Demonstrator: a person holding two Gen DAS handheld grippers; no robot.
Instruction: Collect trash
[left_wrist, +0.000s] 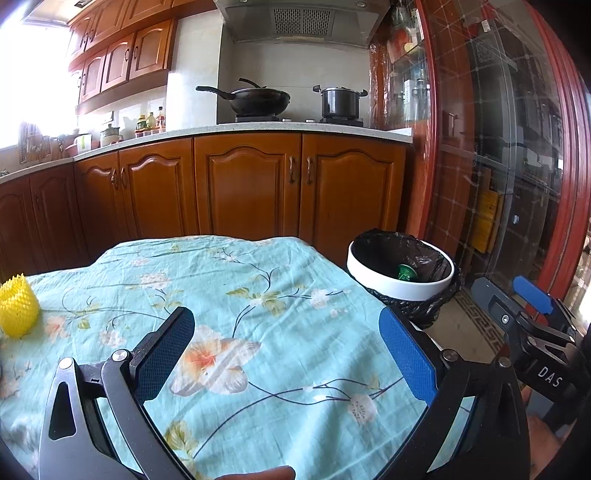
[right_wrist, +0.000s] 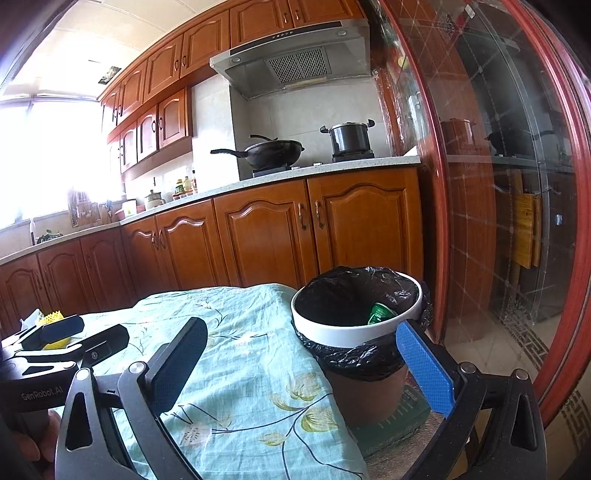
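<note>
Yellow foam fruit net (left_wrist: 16, 306) stands upright at the counter's (left_wrist: 258, 295) left edge, partly cut off. A green bottle (left_wrist: 406, 272), mostly hidden, lies tilted in the lined bin (left_wrist: 400, 286). Left gripper (left_wrist: 286, 354) and right gripper (right_wrist: 306, 363) both hold empty, wide-open jaws.

Your right gripper (right_wrist: 299, 365) hung with its blue-padded jaws spread wide and nothing between them, above the pale turquoise floral tablecloth (right_wrist: 243, 369). Just beyond its right finger stood the brown bin with a white rim and black plastic liner (right_wrist: 343, 334), beside the table's edge, a crumpled green wrapper (right_wrist: 380, 314) lying inside. At far left your left gripper (right_wrist: 70, 339) partly hid a yellow foam net sleeve (right_wrist: 51, 318).
</note>
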